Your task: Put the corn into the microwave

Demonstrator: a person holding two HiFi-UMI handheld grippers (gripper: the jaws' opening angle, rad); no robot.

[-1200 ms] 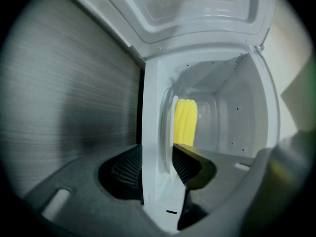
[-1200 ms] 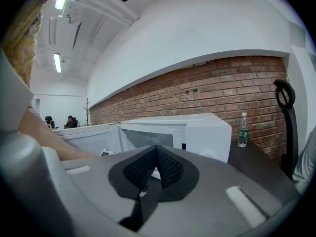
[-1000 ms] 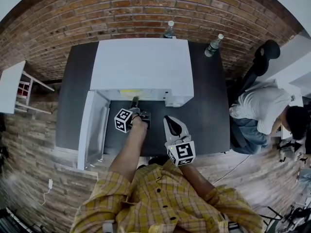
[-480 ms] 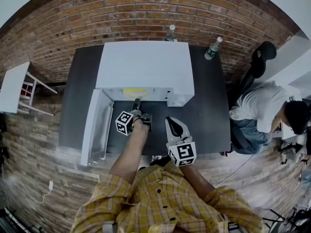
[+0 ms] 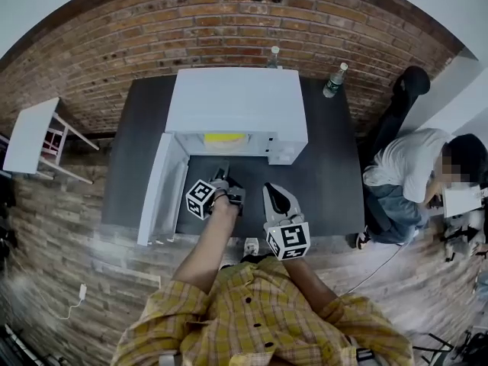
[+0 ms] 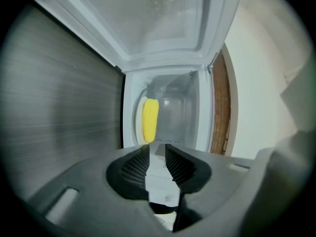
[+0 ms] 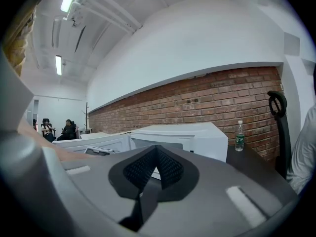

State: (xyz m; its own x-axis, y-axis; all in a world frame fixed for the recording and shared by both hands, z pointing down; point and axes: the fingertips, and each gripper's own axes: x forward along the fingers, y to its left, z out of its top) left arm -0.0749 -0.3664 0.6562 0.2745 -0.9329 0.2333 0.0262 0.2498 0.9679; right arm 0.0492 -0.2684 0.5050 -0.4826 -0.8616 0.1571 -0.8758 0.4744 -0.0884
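1. Left hand-held gripper hovers just in front of the open microwave, pointed into its cavity. Its jaws have just been closing and now stand a narrow gap apart, with nothing between them.
2. The yellow corn lies inside the microwave cavity, well clear of those jaws.
3. The microwave door stands swung out on the left side, over the dark worktop.
4. The right hand-held gripper is held just beside the left one, above the worktop in front of the microwave. Its jaw tips are pressed together and it carries nothing.
5. One water bottle stands near the worktop's back right corner and a second bottle stands behind the microwave, both against the brick wall.
6. A seated person is off to the right of the worktop.
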